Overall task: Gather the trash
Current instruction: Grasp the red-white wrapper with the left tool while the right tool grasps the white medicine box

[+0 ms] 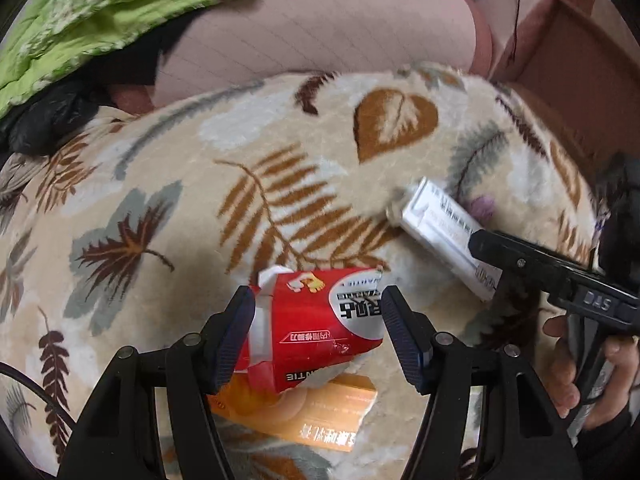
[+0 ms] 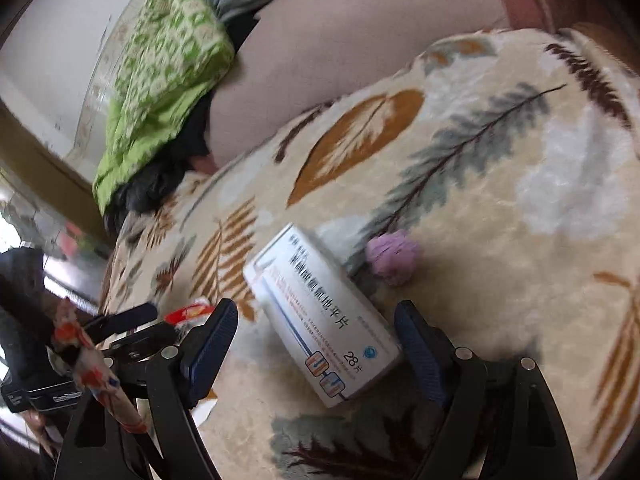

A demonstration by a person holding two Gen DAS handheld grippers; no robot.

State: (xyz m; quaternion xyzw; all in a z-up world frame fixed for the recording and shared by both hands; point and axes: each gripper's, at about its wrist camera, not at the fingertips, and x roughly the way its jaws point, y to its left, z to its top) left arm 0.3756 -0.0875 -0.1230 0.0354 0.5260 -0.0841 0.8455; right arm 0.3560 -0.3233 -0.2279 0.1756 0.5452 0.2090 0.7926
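Meanwhile, on a leaf-patterned blanket spread over a bed: scattered packaging, both tools mid-approach. Left gripper, jaws spread and empty, straddling a torn red carton lying half across a flat orange box — placed, by the look of it, for a pinch across the carton's short width. Right gripper, jaws likewise released, framing the near end of a white medicine box flat on the fleece, neither pad touching yet. Just beside that box, a small lilac wad, possibly crumpled tissue. No bin or bag plainly in view to receive any of it; something black and crinkled under a green quilt at the far edge, nature unclear. Cartons' contents hidden; the red one ripped open at one end.
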